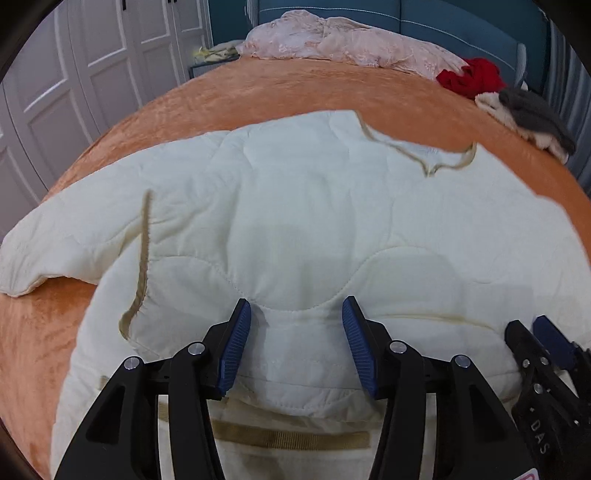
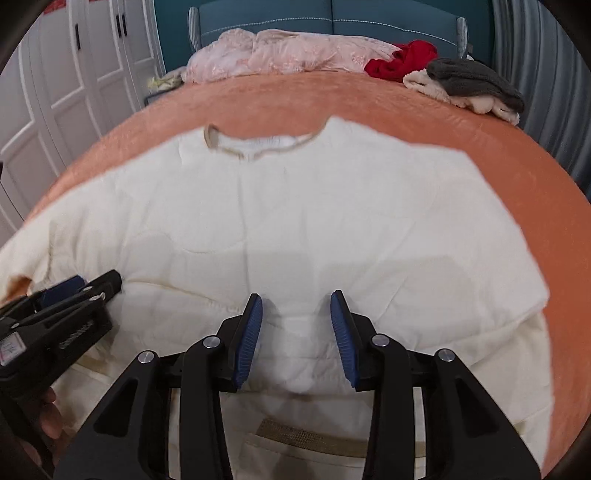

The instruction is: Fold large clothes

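A big cream padded jacket [image 1: 295, 221] lies flat on a bed with an orange blanket [image 1: 258, 88]. Its neck hole [image 2: 258, 146], edged in tan, points away toward the far end of the bed, where the blue headboard [image 2: 332, 22] is. Its bottom edge is nearest the cameras, folded up a little, with a tan band [image 1: 291, 437] showing under the fold. So the jacket's long way runs from the near end of the bed to the headboard. One sleeve [image 1: 44, 251] sticks out to the left side, across the bed.

The left claw [image 1: 295, 328] is over the folded bottom edge. Its blue pads [image 1: 236, 347] stand apart, with the cloth edge lying between them, and they do not squeeze it. The claw is let go.

The right claw [image 2: 295, 325] is just beside it, over the same edge. Its blue pads [image 2: 249, 339] also stand apart with a small bump of cloth between them, and they do not pinch it.

At the far end of the bed lie a pink quilt [image 2: 280, 51], a red cloth [image 2: 402, 59] and a grey fuzzy thing [image 2: 472, 79]. White cupboard doors [image 1: 92, 74] stand at the left.
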The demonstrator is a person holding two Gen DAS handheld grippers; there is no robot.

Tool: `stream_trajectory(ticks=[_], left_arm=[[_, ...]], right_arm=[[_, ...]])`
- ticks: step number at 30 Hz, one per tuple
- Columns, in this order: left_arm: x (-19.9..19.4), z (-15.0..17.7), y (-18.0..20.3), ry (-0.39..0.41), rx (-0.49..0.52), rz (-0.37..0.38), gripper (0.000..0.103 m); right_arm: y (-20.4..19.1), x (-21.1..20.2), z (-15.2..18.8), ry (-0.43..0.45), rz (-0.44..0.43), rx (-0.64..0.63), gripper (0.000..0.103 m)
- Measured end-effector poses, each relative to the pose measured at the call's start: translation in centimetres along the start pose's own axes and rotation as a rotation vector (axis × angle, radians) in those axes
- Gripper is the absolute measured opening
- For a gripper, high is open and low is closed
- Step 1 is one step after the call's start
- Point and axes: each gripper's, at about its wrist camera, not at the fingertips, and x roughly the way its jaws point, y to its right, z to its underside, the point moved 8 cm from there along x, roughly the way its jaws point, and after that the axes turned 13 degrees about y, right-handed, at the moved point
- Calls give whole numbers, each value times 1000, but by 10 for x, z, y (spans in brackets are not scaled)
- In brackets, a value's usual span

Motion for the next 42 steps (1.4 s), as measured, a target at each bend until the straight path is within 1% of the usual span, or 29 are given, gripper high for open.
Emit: stream_trajectory(ticks=[3, 4, 7, 11, 17, 18, 20, 21, 22, 23, 24, 25, 26, 27, 28, 29, 30, 33, 34, 36, 37, 38, 39, 40, 42], left_arm=[[0, 6, 3, 54, 30, -28, 58], [1, 7, 3, 64, 34, -38, 60], [1, 8, 1, 78, 34, -55, 64], [0, 11, 1, 98, 33, -57, 65], [3, 10, 2, 107, 40, -66, 65], [3, 11, 3, 106, 36, -62, 65], [0, 8, 0, 92, 5, -28, 66], [-3, 6, -3, 75, -22, 4, 66], [-12, 3, -11, 45, -67, 53, 66], [-20, 2, -20, 35, -97, 69, 66], [-33, 0, -34, 36, -141, 84, 66], [-52, -5, -59, 57, -201, 107, 68], [-64, -7, -80, 71, -235, 106, 70], [-76, -8, -107, 83, -271, 90, 74], [-83, -8, -129, 92, -298, 74, 76], [-90, -7, -163, 99, -336, 50, 76], [-92, -3, -200, 91, -363, 12, 76], [-85, 12, -291, 44, -426, -117, 76], [-81, 20, -333, 26, -470, -180, 76], [-77, 31, -387, 11, -557, -244, 76], [-75, 35, -407, 4, -592, -270, 76], [-72, 41, -434, -5, -646, -307, 76], [-69, 45, -450, -4, -687, -320, 76], [-63, 53, -472, -21, -739, -349, 76], [-52, 62, -490, -39, -816, -343, 75]], right_arm=[[-1, 3, 4, 8, 4, -1, 37], [-1, 3, 6, 10, 6, -4, 38], [-3, 5, 7, 22, 16, -17, 38], [-4, 4, 9, 39, 28, -26, 39], [-6, 5, 11, 57, 45, -41, 39], [-6, 5, 10, 56, 43, -39, 39], [-5, 4, 9, 45, 31, -26, 40], [-4, 4, 8, 38, 25, -20, 40], [-3, -1, 4, 33, 25, -15, 41], [-2, -9, -1, 37, 50, -15, 41], [0, -21, -6, 57, 71, -12, 41], [1, -32, -9, 76, 70, -3, 46], [0, -50, -11, 98, 56, 18, 50], [0, -62, -9, 107, 46, 31, 56], [-1, -74, -7, 114, 40, 38, 59], [-2, -90, -1, 115, 39, 42, 59], [-3, -100, 5, 105, 40, 41, 59], [-9, -125, 25, 79, 28, 29, 60], [-11, -134, 32, 71, 27, 23, 61], [-14, -147, 43, 57, 24, 22, 63], [-15, -154, 49, 47, 26, 27, 63], [-16, -157, 53, 40, 28, 31, 63], [-18, -162, 58, 28, 31, 39, 63], [-19, -167, 63, 19, 35, 49, 63], [-21, -172, 69, 5, 40, 66, 63]])
